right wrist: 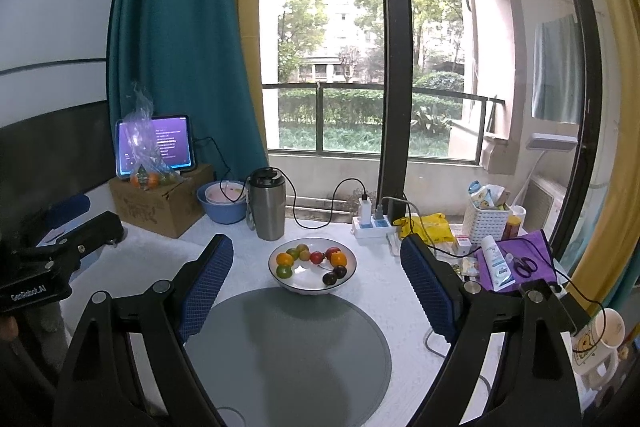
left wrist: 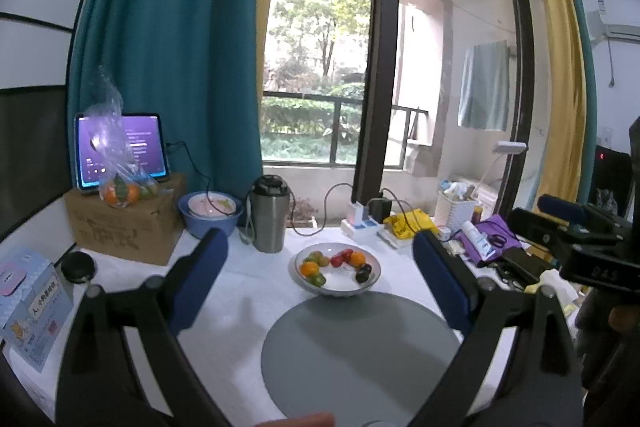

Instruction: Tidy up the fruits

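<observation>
Nearest in each wrist view are the blue-padded fingers, spread wide with nothing between them: the left gripper [left wrist: 320, 267] and the right gripper [right wrist: 316, 269] both hang empty above the worktop [right wrist: 128, 267], which carries a white covering.

Directly under and just ahead of both grippers lies a round grey mat [right wrist: 286, 351], flat and bare. At its far edge, touching or slightly overlapping the rim, stands a white bowl [right wrist: 312, 285] with a dark edge. It sits ahead of the fingertips, roughly centred between them in both views, and apart from either gripper. Inside it the fruits [right wrist: 312, 261] lie in a loose ring: two oranges, greenish ones, a red one and two dark plum-like ones.

Behind the bowl stands a steel tumbler [right wrist: 267, 205] with a black lid, upright. To its left is a blue basin [right wrist: 224, 205] holding a pink dish, then a cardboard box [right wrist: 160, 205] carrying a clear bag of oranges [right wrist: 146, 179] and a lit tablet [right wrist: 154, 145]. To the right lie a power strip [right wrist: 374, 223], a yellow bag [right wrist: 428, 227] and a white basket [right wrist: 486, 223]. Beyond is the window and balcony railing.
</observation>
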`<state>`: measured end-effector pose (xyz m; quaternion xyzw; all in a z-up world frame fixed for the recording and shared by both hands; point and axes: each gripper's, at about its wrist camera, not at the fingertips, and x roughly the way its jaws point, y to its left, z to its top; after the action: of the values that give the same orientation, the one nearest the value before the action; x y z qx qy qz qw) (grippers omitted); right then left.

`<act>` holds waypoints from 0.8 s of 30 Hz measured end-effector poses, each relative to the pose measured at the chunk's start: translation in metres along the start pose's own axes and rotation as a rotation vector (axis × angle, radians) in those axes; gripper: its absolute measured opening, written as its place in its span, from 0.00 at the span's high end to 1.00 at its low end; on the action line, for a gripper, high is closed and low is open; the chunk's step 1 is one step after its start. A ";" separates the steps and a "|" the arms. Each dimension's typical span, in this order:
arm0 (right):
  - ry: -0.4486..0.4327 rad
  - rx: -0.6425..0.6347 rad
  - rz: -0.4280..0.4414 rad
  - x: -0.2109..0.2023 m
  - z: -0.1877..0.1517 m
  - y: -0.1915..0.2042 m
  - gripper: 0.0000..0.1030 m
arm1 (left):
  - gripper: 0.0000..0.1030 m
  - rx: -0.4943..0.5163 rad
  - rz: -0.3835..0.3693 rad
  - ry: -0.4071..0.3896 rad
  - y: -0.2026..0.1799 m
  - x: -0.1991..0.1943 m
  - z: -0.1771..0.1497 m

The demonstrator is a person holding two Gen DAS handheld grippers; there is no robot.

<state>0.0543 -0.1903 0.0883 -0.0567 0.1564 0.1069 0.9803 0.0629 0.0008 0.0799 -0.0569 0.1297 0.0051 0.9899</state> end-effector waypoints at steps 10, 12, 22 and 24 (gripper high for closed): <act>-0.006 0.003 -0.002 -0.001 -0.001 0.001 0.15 | 0.08 0.002 -0.005 0.006 -0.001 0.000 -0.001; -0.005 0.004 -0.002 -0.001 -0.001 0.001 0.15 | 0.08 0.003 -0.006 0.006 -0.001 0.000 -0.001; -0.002 0.004 0.000 0.000 -0.002 0.000 0.15 | 0.08 0.001 -0.006 0.005 -0.003 0.000 -0.002; -0.006 0.004 -0.001 -0.001 -0.001 0.000 0.15 | 0.08 -0.006 -0.006 0.001 -0.003 0.000 -0.002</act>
<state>0.0532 -0.1903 0.0871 -0.0542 0.1536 0.1064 0.9809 0.0621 -0.0025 0.0781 -0.0604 0.1301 0.0023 0.9897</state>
